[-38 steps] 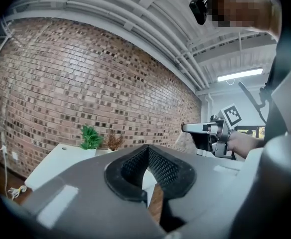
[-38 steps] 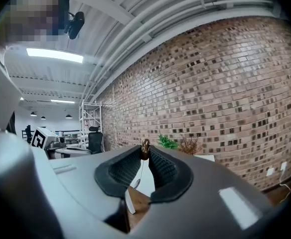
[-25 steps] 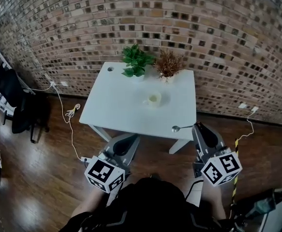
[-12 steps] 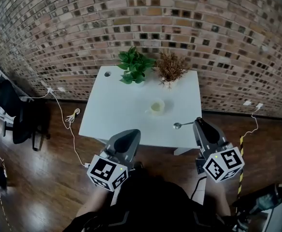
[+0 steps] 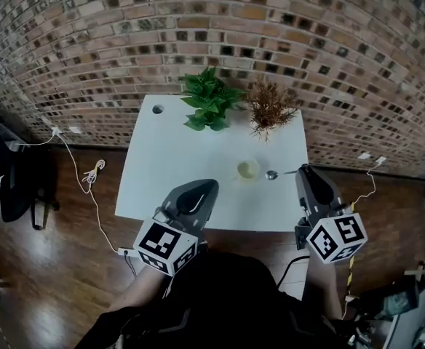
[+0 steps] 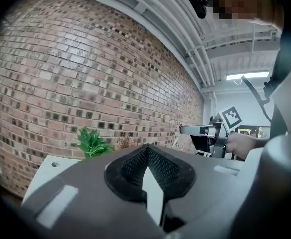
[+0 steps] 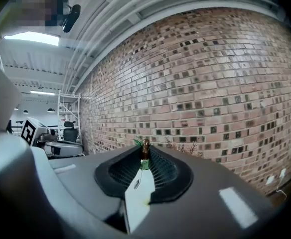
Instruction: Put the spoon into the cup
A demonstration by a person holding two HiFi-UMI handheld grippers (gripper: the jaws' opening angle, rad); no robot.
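Observation:
A pale cup (image 5: 247,169) stands on the white table (image 5: 169,158), right of its middle. A metal spoon (image 5: 272,174) sticks out level from my right gripper (image 5: 300,170), which is shut on its handle. The spoon's bowl hangs just to the right of the cup. In the right gripper view the spoon (image 7: 145,147) shows end-on between the pads of the right gripper (image 7: 144,156). My left gripper (image 5: 211,185) hovers over the table's near edge, left of the cup, and its jaws (image 6: 148,148) are shut with nothing in them.
A green leafy plant (image 5: 211,100) and a dry brown plant (image 5: 269,107) stand at the table's far edge, against the brick wall. A small round hole (image 5: 158,109) marks the far left corner. Cables (image 5: 89,173) and a black chair (image 5: 9,187) are on the wooden floor at left.
Both grippers have moved forward from in front of the table to over its near edge. The spoon's bowl has come up beside the cup. The grip on the spoon is unchanged.

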